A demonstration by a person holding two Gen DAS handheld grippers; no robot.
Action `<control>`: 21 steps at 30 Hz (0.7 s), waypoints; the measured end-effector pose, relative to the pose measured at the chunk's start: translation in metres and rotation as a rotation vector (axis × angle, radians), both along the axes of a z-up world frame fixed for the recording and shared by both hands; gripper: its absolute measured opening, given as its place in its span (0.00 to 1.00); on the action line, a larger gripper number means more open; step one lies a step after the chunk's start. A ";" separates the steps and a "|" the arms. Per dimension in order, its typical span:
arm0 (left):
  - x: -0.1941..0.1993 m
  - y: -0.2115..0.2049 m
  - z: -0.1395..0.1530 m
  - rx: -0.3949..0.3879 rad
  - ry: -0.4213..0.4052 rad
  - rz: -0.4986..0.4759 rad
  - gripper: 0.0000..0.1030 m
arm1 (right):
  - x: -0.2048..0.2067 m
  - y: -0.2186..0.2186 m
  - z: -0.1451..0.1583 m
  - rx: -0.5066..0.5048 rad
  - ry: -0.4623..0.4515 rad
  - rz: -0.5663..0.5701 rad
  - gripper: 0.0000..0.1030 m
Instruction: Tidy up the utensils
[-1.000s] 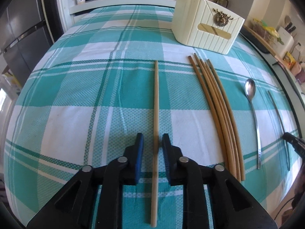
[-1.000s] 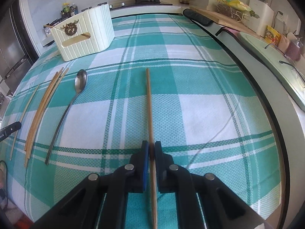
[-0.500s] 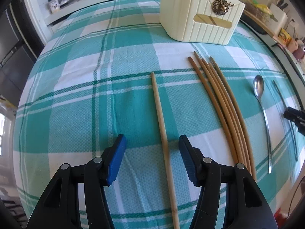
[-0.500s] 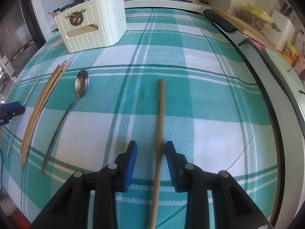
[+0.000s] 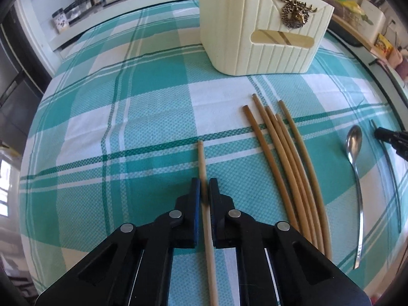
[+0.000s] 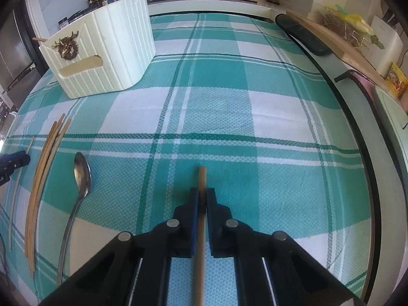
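Left gripper [image 5: 203,191] clamps a pale, slim wooden chopstick [image 5: 202,158], its blunt tip poking just past the blue pads. Right gripper [image 6: 202,200] pinches a second chopstick [image 6: 202,177] the same way. Between them lie a chopstick bundle [image 5: 285,158] and a steel spoon [image 5: 354,145]; the cream ribbed holder [image 5: 257,25] stands well ahead

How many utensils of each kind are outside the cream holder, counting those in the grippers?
Chopsticks: 7 (bundle of 5, left chopstick in the left gripper, right chopstick in the right gripper)
Spoons: 1 (spoon)
Total: 8
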State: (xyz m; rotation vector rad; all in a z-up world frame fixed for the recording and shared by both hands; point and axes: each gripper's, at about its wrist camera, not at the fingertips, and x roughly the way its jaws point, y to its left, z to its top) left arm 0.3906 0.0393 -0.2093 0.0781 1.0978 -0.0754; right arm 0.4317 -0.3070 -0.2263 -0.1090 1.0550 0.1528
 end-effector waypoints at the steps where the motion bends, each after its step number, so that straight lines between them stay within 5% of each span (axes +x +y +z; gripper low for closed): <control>1: -0.001 0.002 0.002 -0.025 -0.005 0.005 0.04 | 0.000 0.000 0.001 0.014 -0.005 0.000 0.06; 10: -0.054 0.028 0.096 -0.213 -0.228 0.007 0.04 | -0.049 -0.007 0.085 0.197 -0.188 0.045 0.06; 15: -0.093 0.039 0.145 -0.257 -0.347 -0.032 0.04 | -0.093 -0.006 0.142 0.278 -0.302 0.093 0.06; 21: -0.116 0.040 0.175 -0.287 -0.429 -0.050 0.04 | -0.129 0.007 0.177 0.283 -0.415 0.142 0.06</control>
